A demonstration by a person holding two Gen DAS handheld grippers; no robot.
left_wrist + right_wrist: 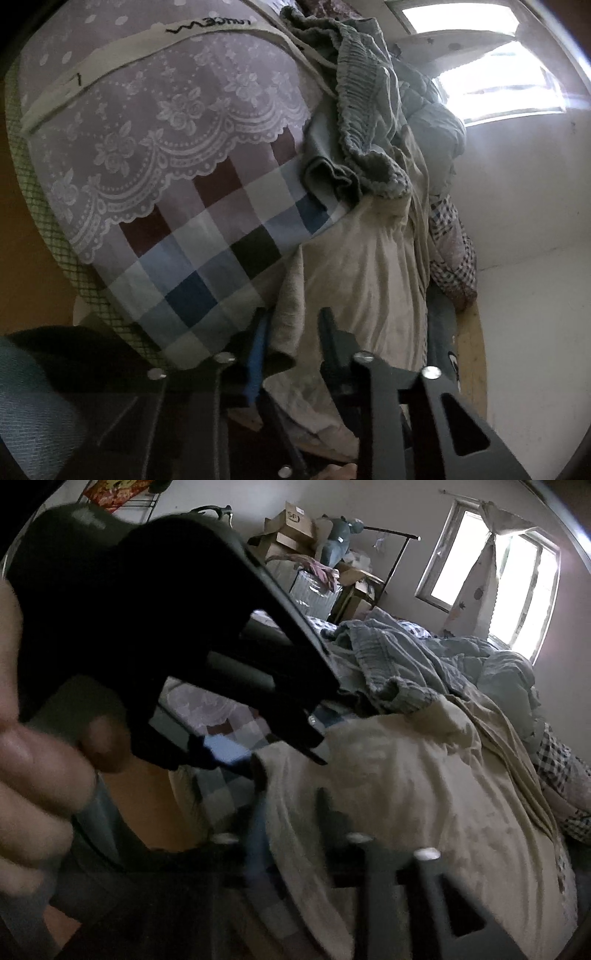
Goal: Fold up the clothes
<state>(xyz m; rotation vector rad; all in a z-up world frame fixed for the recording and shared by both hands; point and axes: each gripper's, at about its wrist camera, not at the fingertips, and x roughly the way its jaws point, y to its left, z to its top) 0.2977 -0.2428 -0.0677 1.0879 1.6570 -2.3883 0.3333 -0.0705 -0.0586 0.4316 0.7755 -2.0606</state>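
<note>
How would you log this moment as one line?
task: fold clothes | left gripper: cream garment edge between jaws, grip unclear | right gripper: same garment between jaws, grip unclear | blue-grey garment: heaped beyond, unfolded

Black gripper (291, 332) frame, silver screws, blue-padded fingers (256, 354), teal sleeve (33, 402).

A crumpled cream garment (362, 280) lies on the bed beside a bunched grey-blue garment (354, 110).
</note>
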